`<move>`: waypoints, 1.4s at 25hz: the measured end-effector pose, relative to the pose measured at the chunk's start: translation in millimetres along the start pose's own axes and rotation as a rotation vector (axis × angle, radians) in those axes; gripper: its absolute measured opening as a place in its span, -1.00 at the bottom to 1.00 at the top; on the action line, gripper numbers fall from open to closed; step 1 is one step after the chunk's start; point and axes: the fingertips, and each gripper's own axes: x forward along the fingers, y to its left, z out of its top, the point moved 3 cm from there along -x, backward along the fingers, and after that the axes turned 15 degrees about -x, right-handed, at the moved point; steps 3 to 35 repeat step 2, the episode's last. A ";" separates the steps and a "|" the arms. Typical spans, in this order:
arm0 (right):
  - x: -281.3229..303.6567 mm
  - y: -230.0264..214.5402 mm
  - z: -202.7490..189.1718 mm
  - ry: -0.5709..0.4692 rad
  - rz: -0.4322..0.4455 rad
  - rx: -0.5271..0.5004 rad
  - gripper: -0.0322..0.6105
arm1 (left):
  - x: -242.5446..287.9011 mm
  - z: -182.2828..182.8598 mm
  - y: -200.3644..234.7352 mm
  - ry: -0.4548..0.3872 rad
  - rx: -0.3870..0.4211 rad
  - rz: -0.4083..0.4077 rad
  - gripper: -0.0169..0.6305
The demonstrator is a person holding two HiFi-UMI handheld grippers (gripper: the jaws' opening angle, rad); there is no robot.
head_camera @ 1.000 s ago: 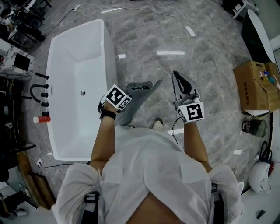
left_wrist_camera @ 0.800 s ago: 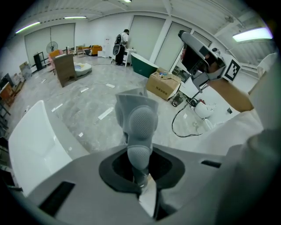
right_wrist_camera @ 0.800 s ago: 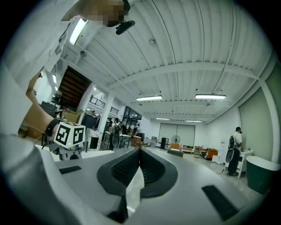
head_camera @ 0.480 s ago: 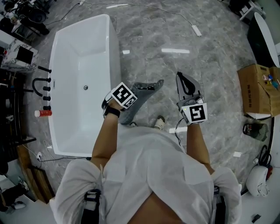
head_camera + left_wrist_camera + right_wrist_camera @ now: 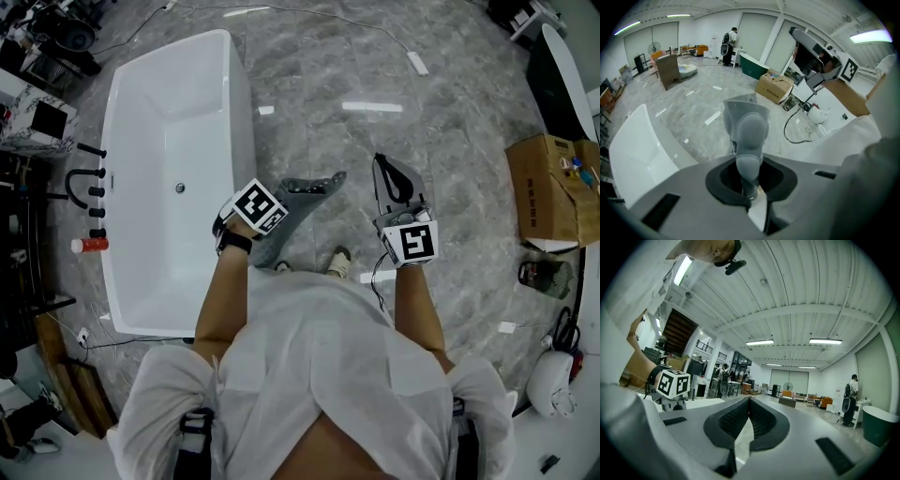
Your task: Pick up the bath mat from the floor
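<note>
The grey bath mat (image 5: 302, 195) hangs off the floor beside the bathtub, crumpled and drooping from my left gripper (image 5: 274, 225). In the left gripper view the jaws of my left gripper (image 5: 749, 176) are shut on a fold of the dotted grey bath mat (image 5: 746, 129), which bulges out ahead of them. My right gripper (image 5: 382, 165) is held out level to the right of the mat and apart from it. In the right gripper view my right gripper (image 5: 749, 403) has its ribbed pads closed together with nothing between them.
A white bathtub (image 5: 131, 112) stands at the left with a black tap (image 5: 82, 192) and a red cup (image 5: 91, 245) beside it. A cardboard box (image 5: 548, 187) sits at the right. Cables and small items lie on the grey marble floor (image 5: 441, 112). My foot (image 5: 338, 262) is below the mat.
</note>
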 end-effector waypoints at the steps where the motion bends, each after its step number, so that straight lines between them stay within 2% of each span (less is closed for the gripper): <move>1: 0.5 0.5 -0.4 0.000 -0.002 0.001 -0.82 | -0.1 -0.2 1.1 -0.001 -0.002 0.001 -0.81; 35: 1.1 1.0 -0.9 -0.001 -0.004 0.003 -0.82 | -0.3 -0.3 2.2 -0.002 -0.005 0.002 -0.81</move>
